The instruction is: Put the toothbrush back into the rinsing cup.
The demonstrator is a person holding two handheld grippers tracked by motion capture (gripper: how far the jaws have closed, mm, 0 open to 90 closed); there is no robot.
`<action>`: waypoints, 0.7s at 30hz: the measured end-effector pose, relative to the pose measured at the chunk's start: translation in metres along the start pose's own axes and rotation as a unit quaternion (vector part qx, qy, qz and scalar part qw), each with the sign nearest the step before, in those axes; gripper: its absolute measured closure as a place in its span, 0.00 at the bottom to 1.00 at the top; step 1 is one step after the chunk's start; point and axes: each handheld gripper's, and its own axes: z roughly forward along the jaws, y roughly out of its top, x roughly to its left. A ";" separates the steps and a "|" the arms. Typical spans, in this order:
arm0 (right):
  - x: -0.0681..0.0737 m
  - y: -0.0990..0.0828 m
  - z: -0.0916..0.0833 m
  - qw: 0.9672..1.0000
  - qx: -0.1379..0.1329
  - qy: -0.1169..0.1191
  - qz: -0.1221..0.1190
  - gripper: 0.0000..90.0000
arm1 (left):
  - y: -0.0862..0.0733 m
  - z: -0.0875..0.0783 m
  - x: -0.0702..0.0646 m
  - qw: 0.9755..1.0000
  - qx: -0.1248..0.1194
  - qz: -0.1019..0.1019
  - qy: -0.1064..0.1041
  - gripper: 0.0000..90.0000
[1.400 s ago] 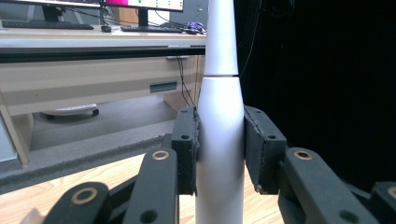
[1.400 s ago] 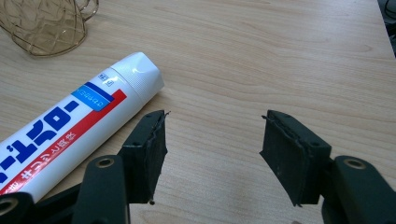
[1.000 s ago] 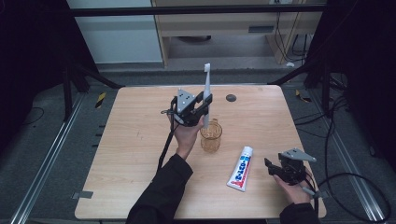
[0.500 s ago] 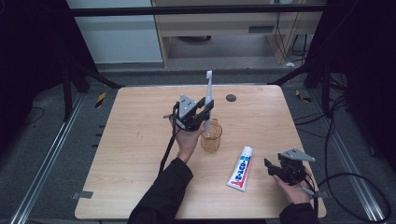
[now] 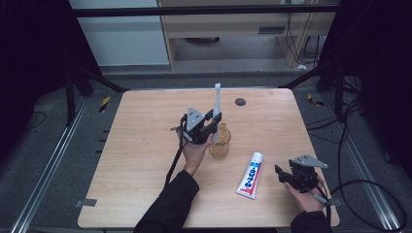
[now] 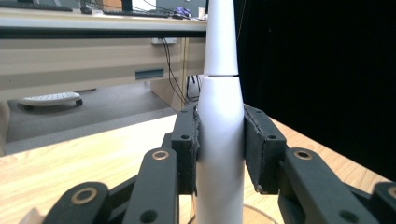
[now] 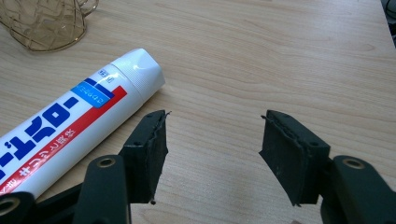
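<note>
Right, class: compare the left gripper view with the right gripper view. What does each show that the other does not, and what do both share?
Left gripper view: the left gripper shut on an upright white electric toothbrush, with a desk behind. Right gripper view: the right gripper open over bare wood, beside a lying toothpaste tube. Both share the wooden table and some of the amber glass cup.

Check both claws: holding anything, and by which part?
Left claw grips the white toothbrush upright by its thick handle, above the amber cup. Right claw is open, holding nothing, beside the toothpaste tube.
</note>
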 end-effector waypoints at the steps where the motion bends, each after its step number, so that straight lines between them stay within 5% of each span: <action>1: 0.000 0.000 0.000 1.000 0.000 -0.001 -0.002 0.45 | -0.002 0.000 0.000 1.000 0.001 0.000 0.000 0.74; 21: 0.000 0.000 0.000 1.000 0.001 -0.004 -0.002 0.45 | -0.031 -0.005 -0.008 0.999 0.032 0.020 -0.006 0.74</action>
